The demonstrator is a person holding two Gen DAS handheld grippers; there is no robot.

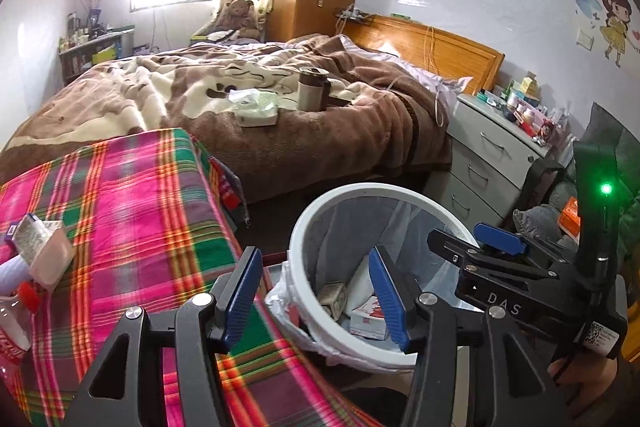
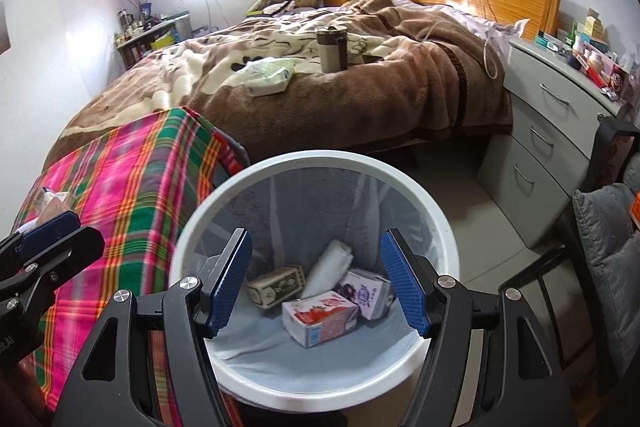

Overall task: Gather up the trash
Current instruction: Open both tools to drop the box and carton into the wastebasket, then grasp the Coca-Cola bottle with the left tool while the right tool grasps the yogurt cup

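Four pieces of trash lie at the bottom of the white round bin (image 2: 316,163), low in the centre of the right wrist view: a strawberry-printed carton (image 2: 320,317), a purple carton (image 2: 366,293) whose lettering is too small to read, an olive patterned box (image 2: 276,285) and a white crumpled wrapper (image 2: 330,265) leaning against the wall. A thin translucent liner (image 2: 312,211) covers the inside of the bin, and its loose edge bunches over the rim in the left wrist view.

More trash waits on the plaid cloth (image 1: 132,195), a pink, green and orange weave at the left of that view: a pale box (image 1: 42,251) and part of a clear bottle with a red cap (image 1: 28,295), at the lower left edge.

Directly above the bin's mouth, the right gripper (image 2: 316,279) has its ribbed blue pads wide apart, nothing between them. In the left wrist view its black body shows at the lower right with the letters "DAS" and a small QR sticker, a green light glowing above.

Over the boundary between cloth and bin, the left gripper (image 1: 316,297) is likewise spread and empty, one pad over the plaid, the other over the bin rim.

Beyond, a brown and cream fleece blanket (image 2: 320,67) covers the bed, carrying a steel mug (image 2: 330,49) and a soft tissue pack (image 2: 268,75). Grey drawers (image 2: 548,131) stand at the right.
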